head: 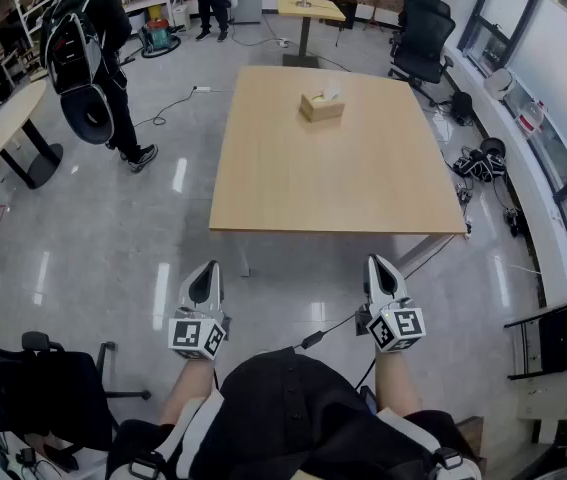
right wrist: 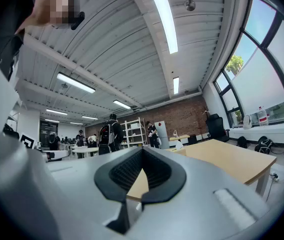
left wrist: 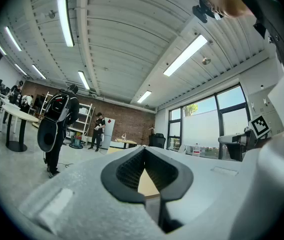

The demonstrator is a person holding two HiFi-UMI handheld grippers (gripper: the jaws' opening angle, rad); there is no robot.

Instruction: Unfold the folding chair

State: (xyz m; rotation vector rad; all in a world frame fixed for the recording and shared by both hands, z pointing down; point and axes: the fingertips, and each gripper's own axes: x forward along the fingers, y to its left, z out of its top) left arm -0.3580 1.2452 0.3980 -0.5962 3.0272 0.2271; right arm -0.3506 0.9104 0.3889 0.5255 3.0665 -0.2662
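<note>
A black folded chair with a pale frame rests on the floor at the far right edge of the head view, beside a low ledge. Both grippers are held level in front of me, short of the table's near edge and well left of that chair. My left gripper is shut with nothing in it, and its dark pads meet at the tip. My right gripper is also shut and holds nothing, with its pads closed together. Neither gripper view shows the folded chair.
A large wooden table stands straight ahead with a tissue box on it. A person with a backpack stands at the far left by a round table. A black office chair is at my lower left. Cables and bags lie near the windows.
</note>
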